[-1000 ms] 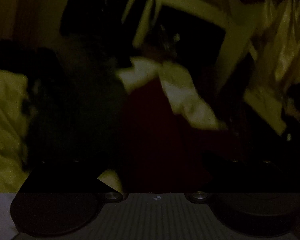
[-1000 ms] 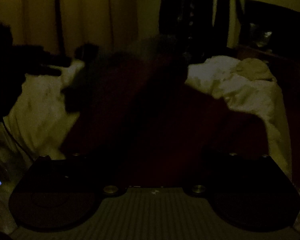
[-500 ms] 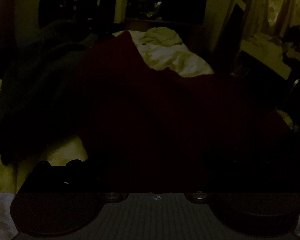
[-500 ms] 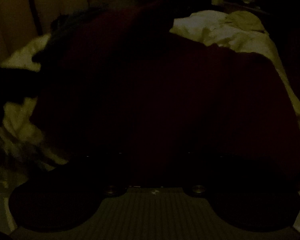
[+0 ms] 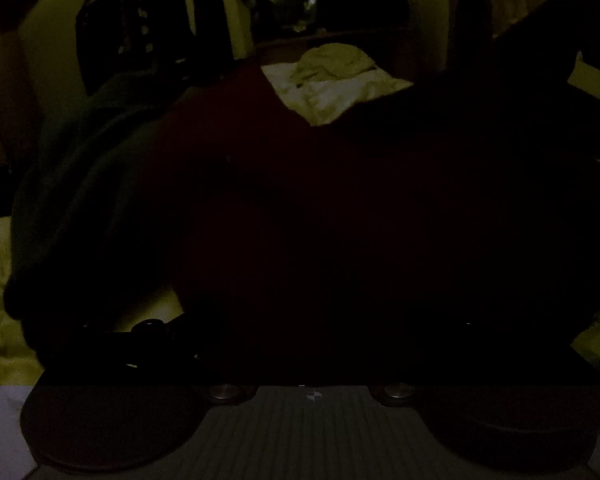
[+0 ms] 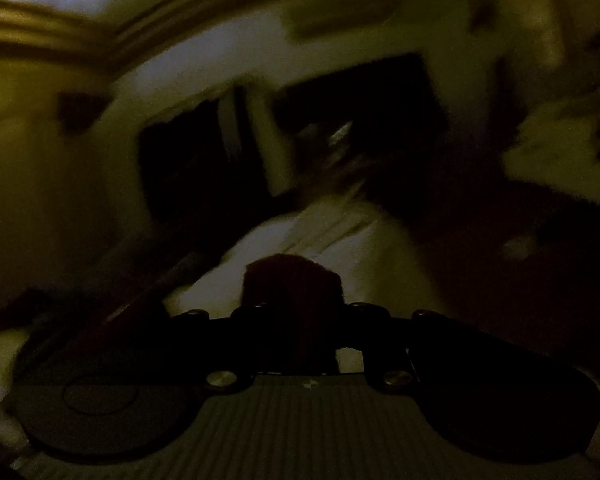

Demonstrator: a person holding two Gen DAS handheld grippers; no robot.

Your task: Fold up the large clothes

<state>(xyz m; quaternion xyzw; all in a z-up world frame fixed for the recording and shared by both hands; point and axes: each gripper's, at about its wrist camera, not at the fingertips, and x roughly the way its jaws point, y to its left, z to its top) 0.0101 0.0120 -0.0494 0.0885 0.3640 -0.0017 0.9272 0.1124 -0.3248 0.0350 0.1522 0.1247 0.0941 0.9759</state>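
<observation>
Right tool (image 6: pixel 296 312) on dark-red garment (image 6: pixel 292 280).

No writing, label, brand name or number can be read in either view; both are very dark, and the right wrist view is blurred as well. The only sign-like thing is a small round quartered mark (image 5: pixel 313 395) on the ribbed gripper body (image 5: pixel 300 436) in the left wrist view, and it carries no letters.
</observation>
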